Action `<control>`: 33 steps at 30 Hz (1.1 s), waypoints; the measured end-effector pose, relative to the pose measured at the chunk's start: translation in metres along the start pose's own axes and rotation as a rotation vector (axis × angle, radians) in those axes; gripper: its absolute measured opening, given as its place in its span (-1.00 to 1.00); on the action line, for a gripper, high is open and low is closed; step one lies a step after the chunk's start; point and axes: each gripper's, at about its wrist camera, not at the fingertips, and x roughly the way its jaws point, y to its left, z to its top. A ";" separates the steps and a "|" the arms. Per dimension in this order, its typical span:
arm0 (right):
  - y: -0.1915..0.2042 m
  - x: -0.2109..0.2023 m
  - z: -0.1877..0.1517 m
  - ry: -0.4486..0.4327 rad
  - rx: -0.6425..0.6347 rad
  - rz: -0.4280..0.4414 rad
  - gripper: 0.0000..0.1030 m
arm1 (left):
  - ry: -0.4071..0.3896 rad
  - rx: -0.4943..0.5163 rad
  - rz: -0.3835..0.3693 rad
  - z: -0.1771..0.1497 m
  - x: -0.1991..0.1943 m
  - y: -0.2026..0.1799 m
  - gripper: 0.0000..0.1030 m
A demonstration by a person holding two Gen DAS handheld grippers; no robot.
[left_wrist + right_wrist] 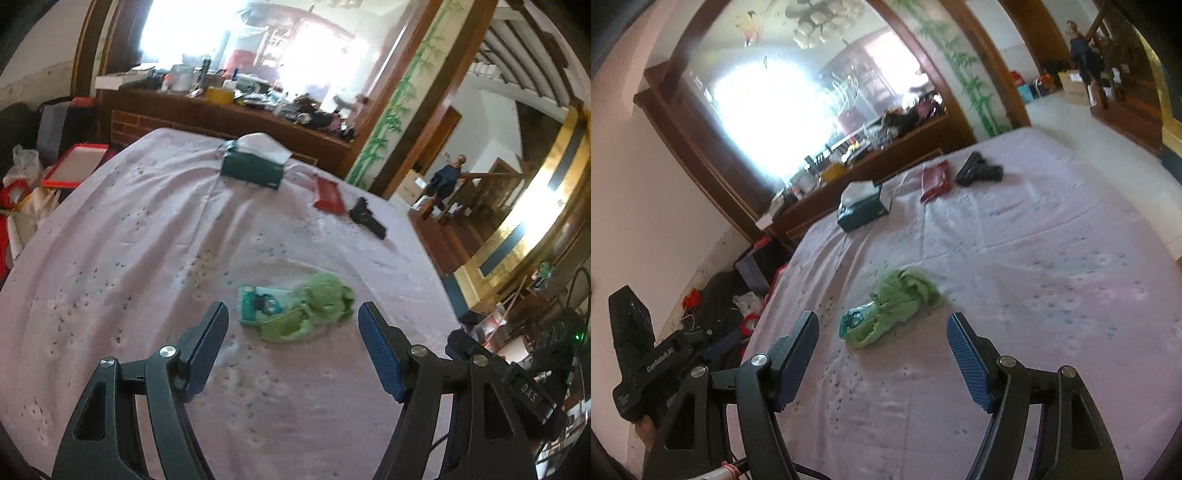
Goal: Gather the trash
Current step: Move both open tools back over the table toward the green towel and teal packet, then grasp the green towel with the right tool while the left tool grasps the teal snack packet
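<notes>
A crumpled green cloth-like piece (317, 306) (899, 302) lies on the pink bedsheet (129, 258) (1034, 277), touching a small teal and white wrapper (262, 304) (855, 321). My left gripper (293, 332) is open and empty, hovering just short of both items. My right gripper (882, 343) is open and empty, also just short of them. A red flat packet (328, 194) (936, 179) and a black gun-shaped object (367, 216) (979, 171) lie farther up the bed.
A dark green tissue box (255, 164) (864, 206) sits near the head of the bed. A cluttered wooden headboard shelf (258, 107) (871, 147) runs behind it. Bags and red items (44, 177) (750, 306) crowd the floor beside the bed. The other handheld gripper body shows at the frame edge (517, 376) (646, 354).
</notes>
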 end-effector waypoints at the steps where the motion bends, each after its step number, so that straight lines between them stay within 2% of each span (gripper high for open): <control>1: 0.000 0.007 0.001 0.014 0.007 0.000 0.47 | 0.005 -0.004 0.003 0.001 0.004 0.005 0.38; 11: -0.008 0.101 0.013 0.151 0.103 0.007 0.48 | 0.082 -0.043 0.020 0.011 0.043 0.031 0.38; 18: -0.017 0.162 0.016 0.238 0.121 -0.033 0.47 | 0.125 0.005 0.058 0.016 0.075 0.029 0.38; 19: -0.018 0.168 0.015 0.241 0.123 -0.040 0.43 | 0.135 0.014 0.062 0.017 0.082 0.028 0.38; 21: -0.023 0.175 0.011 0.245 0.136 -0.056 0.11 | 0.158 0.027 0.058 0.018 0.094 0.026 0.38; 22: -0.025 0.179 0.009 0.257 0.148 -0.039 0.11 | 0.171 0.034 0.062 0.018 0.101 0.025 0.38; 24: -0.025 0.175 0.008 0.246 0.133 -0.028 -0.12 | 0.193 0.054 0.066 0.018 0.113 0.022 0.38; 26: -0.025 0.165 0.009 0.240 0.120 -0.011 -0.20 | 0.204 0.098 0.076 0.019 0.125 0.014 0.38; 29: -0.031 0.137 0.010 0.198 0.110 -0.015 -0.23 | 0.222 0.167 0.073 0.020 0.144 0.002 0.38; 33: -0.048 0.092 0.009 0.098 0.104 -0.057 -0.24 | 0.293 0.229 0.006 0.022 0.176 -0.008 0.38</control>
